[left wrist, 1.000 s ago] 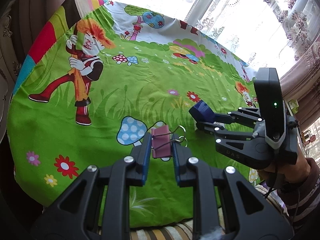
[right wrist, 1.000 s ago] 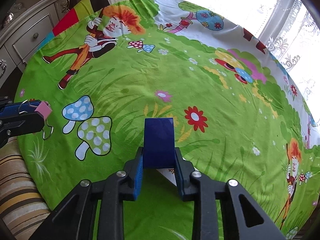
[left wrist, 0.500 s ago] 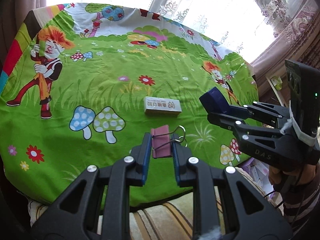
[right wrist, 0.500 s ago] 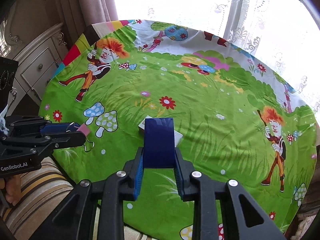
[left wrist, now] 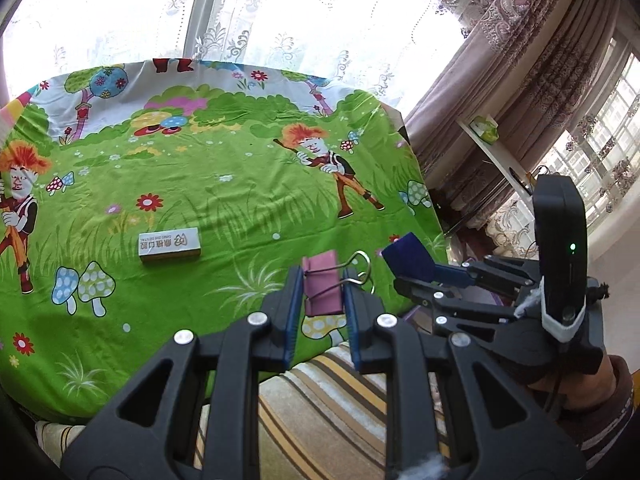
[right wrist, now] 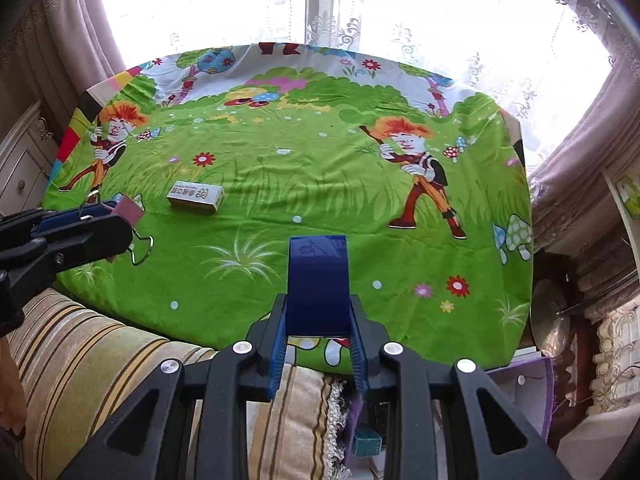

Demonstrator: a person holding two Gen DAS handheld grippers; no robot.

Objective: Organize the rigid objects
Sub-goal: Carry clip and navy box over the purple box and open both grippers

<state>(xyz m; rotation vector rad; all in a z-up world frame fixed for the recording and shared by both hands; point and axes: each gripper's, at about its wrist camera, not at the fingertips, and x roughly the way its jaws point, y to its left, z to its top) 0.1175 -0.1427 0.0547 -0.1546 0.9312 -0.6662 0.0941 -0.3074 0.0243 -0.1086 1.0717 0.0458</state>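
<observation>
My left gripper (left wrist: 320, 296) is shut on a pink binder clip (left wrist: 320, 286) with wire handles, held above the near edge of the round table. The same clip (right wrist: 128, 209) shows in the right wrist view at the far left, in the left gripper (right wrist: 100, 220). My right gripper (right wrist: 318, 320) is shut on a dark blue box (right wrist: 318, 280), also raised over the table's near edge. In the left wrist view that blue box (left wrist: 408, 258) and the right gripper (left wrist: 416, 276) sit to the right. A small white box (left wrist: 169, 243) with printed characters lies on the cloth (right wrist: 195, 197).
The table wears a green cartoon cloth (left wrist: 240, 184) with mushrooms and figures. A striped cushion (right wrist: 80, 360) lies below the near edge. Lace curtains (right wrist: 320, 0) hang behind. A purple bin (right wrist: 516, 392) with small items stands at the lower right; a white cabinet (right wrist: 20, 160) is at the left.
Both grippers have risen and pulled back toward the near edge with their objects. The white box, hidden before, now lies in the open on the cloth.
</observation>
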